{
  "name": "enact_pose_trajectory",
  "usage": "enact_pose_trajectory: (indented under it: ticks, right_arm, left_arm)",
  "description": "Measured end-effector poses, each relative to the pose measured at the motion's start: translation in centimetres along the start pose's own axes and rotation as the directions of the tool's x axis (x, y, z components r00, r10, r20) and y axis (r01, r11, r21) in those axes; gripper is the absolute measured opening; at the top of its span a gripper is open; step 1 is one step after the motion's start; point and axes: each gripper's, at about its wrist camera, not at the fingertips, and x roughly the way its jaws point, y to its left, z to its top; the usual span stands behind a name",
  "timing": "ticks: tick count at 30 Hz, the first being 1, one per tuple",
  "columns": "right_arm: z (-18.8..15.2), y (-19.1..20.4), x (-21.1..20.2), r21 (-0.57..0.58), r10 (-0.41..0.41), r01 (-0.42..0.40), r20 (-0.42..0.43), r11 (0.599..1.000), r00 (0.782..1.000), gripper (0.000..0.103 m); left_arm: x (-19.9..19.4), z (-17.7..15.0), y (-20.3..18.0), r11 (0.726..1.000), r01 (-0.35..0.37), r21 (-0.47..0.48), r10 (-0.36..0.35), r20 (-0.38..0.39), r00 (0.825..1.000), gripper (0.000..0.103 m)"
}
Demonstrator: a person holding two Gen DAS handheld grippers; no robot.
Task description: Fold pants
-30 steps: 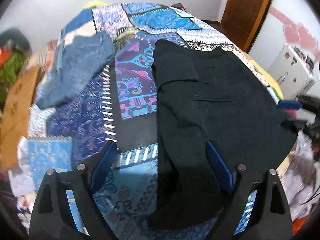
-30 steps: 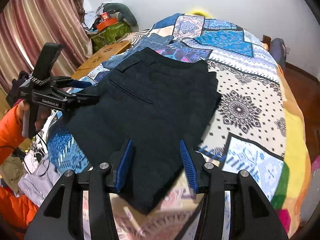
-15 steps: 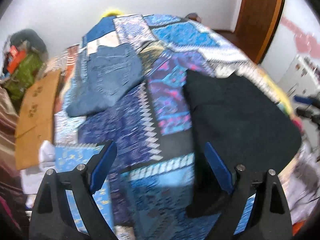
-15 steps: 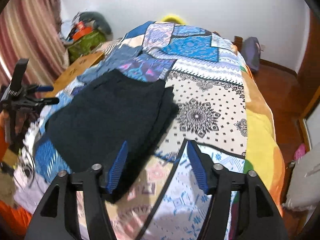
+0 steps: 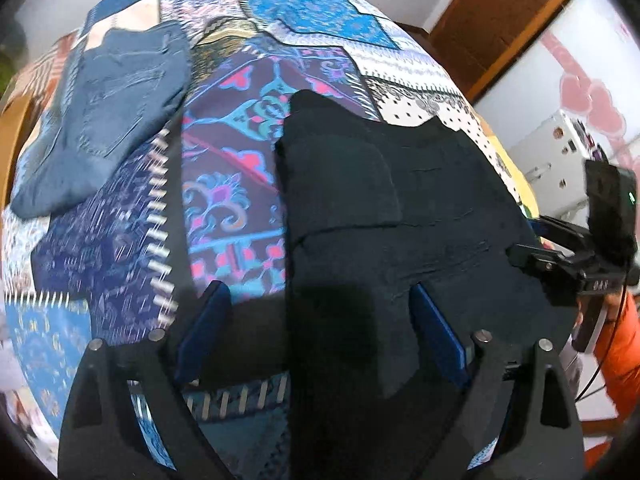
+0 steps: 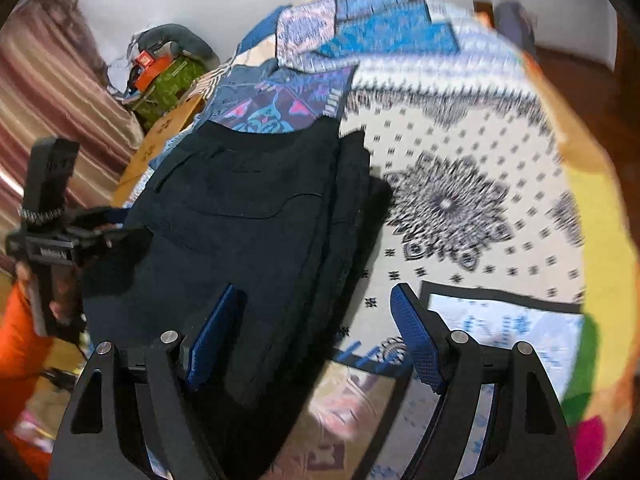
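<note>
The left tool (image 5: 320, 332) hangs over the near end of the folded black pants (image 5: 400, 216), its blue pads spread wide with the pants' left edge and a strip of bedspread between them, neither pad pressing on the cloth. The right tool (image 6: 316, 332) has just been opening; its pads stand apart over the pants' right edge, the left pad above the black cloth, the right one above the patterned quilt (image 6: 460, 184), nothing gripped. The pants lie flat on the bed as a layered stack, a pocket seam showing on top, their near end close to the bed's edge. A folded pair of blue jeans (image 5: 112, 120) rests well apart on the far left of the quilt. Right of the pants the white patterned quilt lies open out to its yellow border (image 6: 600, 240). No container can be made out with contents. Against a second ago, the right tool's pads are much wider and have shifted right off the pants' middle.
</note>
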Motion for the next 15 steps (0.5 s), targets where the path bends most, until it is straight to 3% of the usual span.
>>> enact_pose_trajectory:
  ticks: [2,7,11,15]
  right_arm:
    - [0.3,-0.6,0.9,0.035,0.048,-0.047,-0.039,0.998,0.998,0.079]
    - [1.1,-0.2,2.0,-0.005,0.076,-0.076,-0.059,0.997,0.995,0.083]
    - [2.0,-0.5,2.7,-0.001,0.114,-0.114,-0.071,0.993,0.991,0.084]
    - [2.6,-0.8,3.4,-0.01,0.138,-0.139,-0.072,0.99,0.988,0.084]
  left_arm:
    - [0.6,0.6,-0.6,1.0,0.022,0.023,-0.021,-0.022,1.0,0.092]
    - [1.8,1.9,-1.9,0.992,0.077,0.097,-0.07,-0.076,0.995,0.093]
    - [3.1,2.6,-3.3,0.985,0.084,0.151,-0.069,-0.098,0.993,0.1]
    - [3.9,3.5,-3.0,0.985,0.105,0.135,-0.093,-0.097,0.991,0.1]
